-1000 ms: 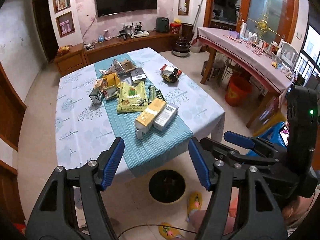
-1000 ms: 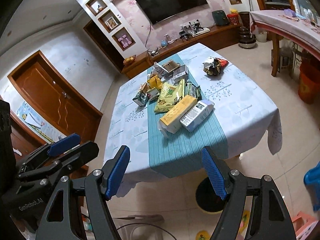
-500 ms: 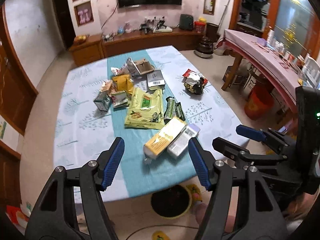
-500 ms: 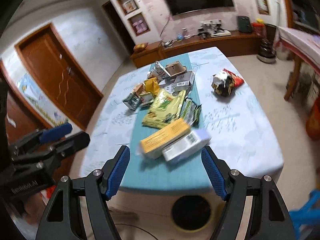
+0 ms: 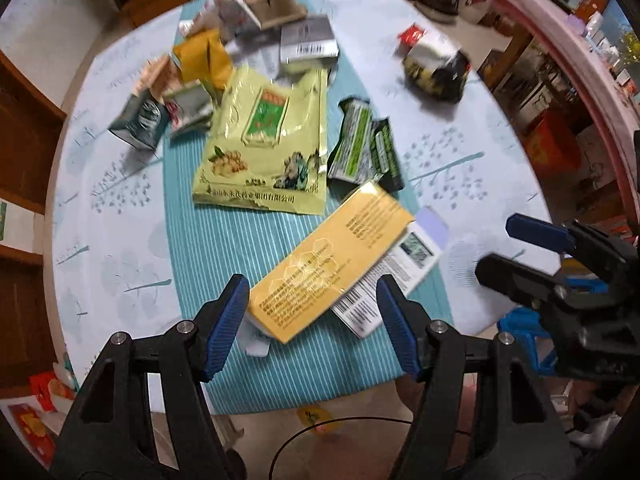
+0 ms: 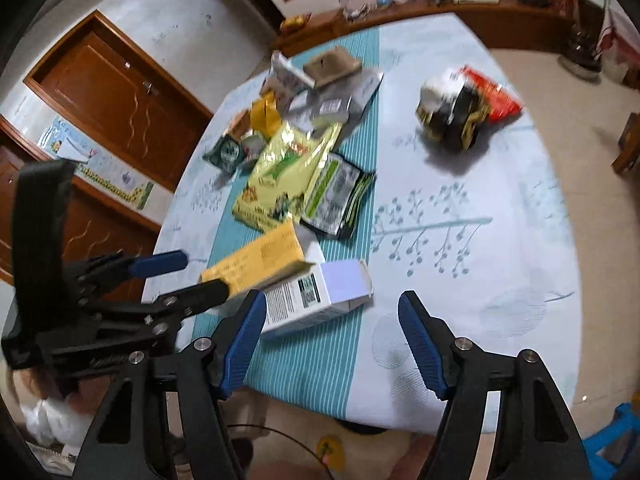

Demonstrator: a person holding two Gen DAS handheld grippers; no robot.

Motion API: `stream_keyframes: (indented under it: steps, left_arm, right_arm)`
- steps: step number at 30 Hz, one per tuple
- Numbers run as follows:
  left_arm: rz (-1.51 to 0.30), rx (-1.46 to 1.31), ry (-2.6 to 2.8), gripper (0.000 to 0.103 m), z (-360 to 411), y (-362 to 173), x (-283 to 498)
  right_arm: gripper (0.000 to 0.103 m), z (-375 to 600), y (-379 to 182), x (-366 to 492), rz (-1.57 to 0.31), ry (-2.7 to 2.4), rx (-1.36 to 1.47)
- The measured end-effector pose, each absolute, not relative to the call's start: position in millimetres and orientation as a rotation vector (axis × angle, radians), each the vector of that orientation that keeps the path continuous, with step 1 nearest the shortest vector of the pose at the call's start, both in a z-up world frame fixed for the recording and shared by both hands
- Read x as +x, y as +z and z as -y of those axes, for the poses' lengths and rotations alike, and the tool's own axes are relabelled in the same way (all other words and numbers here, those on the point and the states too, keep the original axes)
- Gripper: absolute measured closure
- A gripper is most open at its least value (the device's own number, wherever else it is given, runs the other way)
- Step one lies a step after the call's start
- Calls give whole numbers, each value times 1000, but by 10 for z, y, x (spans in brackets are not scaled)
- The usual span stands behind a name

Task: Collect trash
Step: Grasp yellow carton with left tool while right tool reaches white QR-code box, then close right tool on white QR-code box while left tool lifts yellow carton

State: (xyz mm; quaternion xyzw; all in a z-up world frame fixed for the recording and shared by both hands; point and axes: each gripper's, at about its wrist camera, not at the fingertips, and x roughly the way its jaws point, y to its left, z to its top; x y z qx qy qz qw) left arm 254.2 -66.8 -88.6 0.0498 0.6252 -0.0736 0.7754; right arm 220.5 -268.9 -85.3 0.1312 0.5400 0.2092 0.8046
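Moved: both grippers closer over the near table edge than a second ago.
Left gripper [image 5: 312,320]: wide, straddling yellow box [image 5: 332,260].
Right gripper [image 6: 332,340]: wide, empty, by white box [image 6: 316,298].
Around: green bag [image 5: 264,140] beyond; crumpled wrappers [image 6: 460,112] far right.
Room: bare tablecloth [image 6: 480,260] right.

each hand-held gripper is built alike. the left hand-held gripper [image 5: 312,324] has black plastic arms with triangular cut-outs, silver round screws at the joints, and ribbed blue pads on its fingers [image 5: 226,322]. the right hand-held gripper [image 6: 332,344] shows the same black frame, silver screws and blue ribbed pads. a thin black cable loops below each. faint lettering marks the left one's side, unreadable.
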Motion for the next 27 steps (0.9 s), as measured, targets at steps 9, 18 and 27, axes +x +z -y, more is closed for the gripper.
stream_keyframes:
  steps: [9, 18, 27]
  left_arm:
    - [-1421, 153, -182, 42, 709, -1184, 2671]
    - [-1438, 63, -172, 55, 579, -1219, 2822]
    - [-1413, -58, -113, 63, 283, -1141, 2742]
  right_arm:
    - [33, 2578, -1234, 2235, -1240, 490, 389]
    - [33, 2349, -1449, 2244, -1321, 465, 476]
    - [33, 2192, -1539, 2307, -1375, 397, 578]
